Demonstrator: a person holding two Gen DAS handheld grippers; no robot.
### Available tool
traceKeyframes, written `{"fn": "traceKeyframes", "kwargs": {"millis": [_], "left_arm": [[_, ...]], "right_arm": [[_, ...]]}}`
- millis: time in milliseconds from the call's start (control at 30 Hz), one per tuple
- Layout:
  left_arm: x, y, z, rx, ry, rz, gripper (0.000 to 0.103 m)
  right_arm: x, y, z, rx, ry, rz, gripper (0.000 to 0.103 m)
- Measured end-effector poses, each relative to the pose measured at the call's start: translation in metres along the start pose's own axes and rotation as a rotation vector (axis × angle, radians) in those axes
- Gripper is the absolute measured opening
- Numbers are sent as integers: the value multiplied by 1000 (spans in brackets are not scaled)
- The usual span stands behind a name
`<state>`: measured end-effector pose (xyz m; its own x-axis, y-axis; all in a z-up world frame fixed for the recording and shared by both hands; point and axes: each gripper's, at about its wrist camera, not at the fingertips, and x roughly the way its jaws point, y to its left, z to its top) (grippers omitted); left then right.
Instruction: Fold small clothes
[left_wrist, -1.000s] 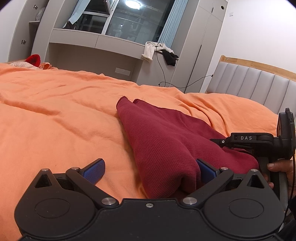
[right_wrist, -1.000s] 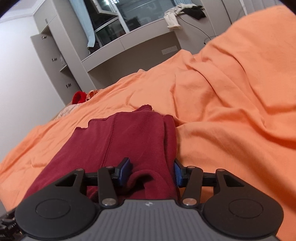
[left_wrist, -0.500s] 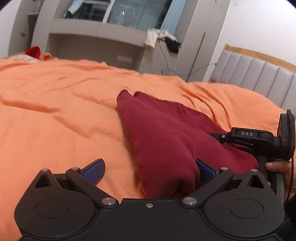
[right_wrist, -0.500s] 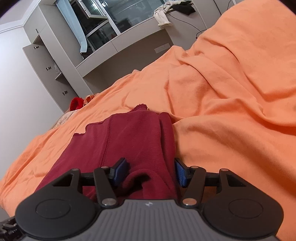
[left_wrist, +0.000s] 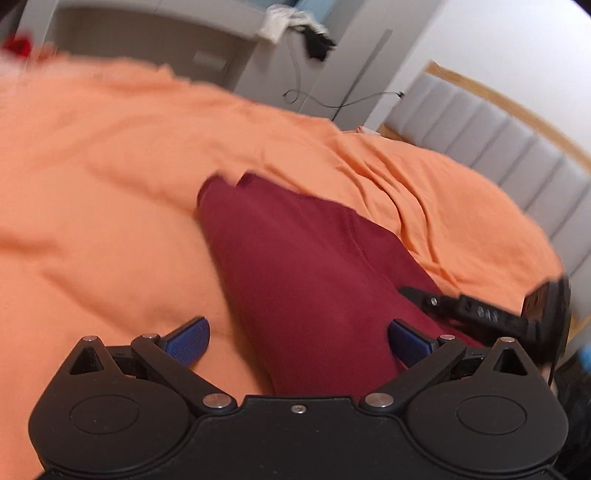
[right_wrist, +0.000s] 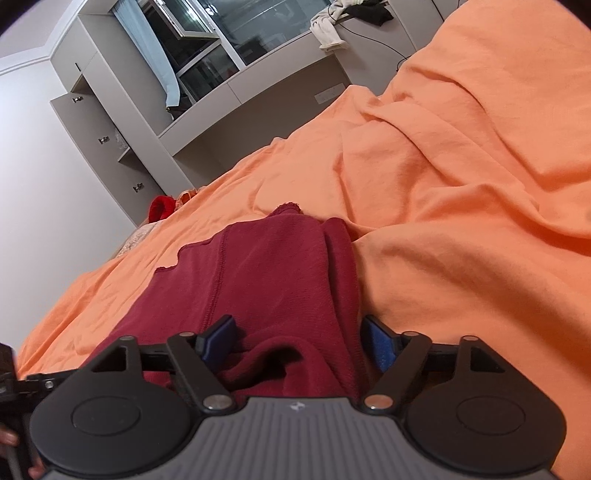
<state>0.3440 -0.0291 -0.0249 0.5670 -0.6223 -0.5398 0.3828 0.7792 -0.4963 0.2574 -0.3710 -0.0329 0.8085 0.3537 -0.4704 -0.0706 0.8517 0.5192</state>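
Note:
A maroon knit garment (left_wrist: 295, 266) lies folded lengthwise on the orange bedspread (left_wrist: 92, 221). My left gripper (left_wrist: 297, 339) stands wide open at the garment's near end; its left pad is over bare bedspread and its right pad is beside the cloth. This view is motion-blurred. My right gripper (right_wrist: 299, 339) is at the garment's (right_wrist: 266, 273) other near corner. Its jaws are opening, and a bunched fold of the maroon cloth lies loose between the pads. From the left wrist the right gripper (left_wrist: 480, 314) shows at the garment's right edge.
A grey padded headboard (left_wrist: 498, 140) with wooden trim bounds the bed at the right. Beyond the bed are a grey desk unit (right_wrist: 258, 92) with clothes (right_wrist: 328, 29) on it and a cabinet. A red item (right_wrist: 160, 206) lies at the bed's far edge.
The right gripper's jaws have widened and the maroon fold between them has gone slack. The left gripper has moved and turned, so the garment sits more centrally in its blurred view.

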Motion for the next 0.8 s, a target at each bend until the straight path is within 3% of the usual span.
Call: {"fn": "traceKeyframes", "kwargs": {"millis": [33,167,433,633,733,800], "left_arm": [[3,6,-4,-29,-15,-17,103],[5,3,-13,23,-49,-17,103],[2,5,-15,7,-65,-32,103],[-5,23,-6,-167,-113,-96,102],[-2,23,1,-232,-94,-82,102],[2,18,2,-222,-64,-47,99]], "right_arm": [[1,0,0,-2,2,5,84],[2,3,-1,-19,5,3,87],[1,0,-2,-7,-1,19,88],[-1,-7,0,47,-17,63,91],[-4,-11,1,95,-31,75,88],[-4,-9,1,100,-31,48,77]]}}
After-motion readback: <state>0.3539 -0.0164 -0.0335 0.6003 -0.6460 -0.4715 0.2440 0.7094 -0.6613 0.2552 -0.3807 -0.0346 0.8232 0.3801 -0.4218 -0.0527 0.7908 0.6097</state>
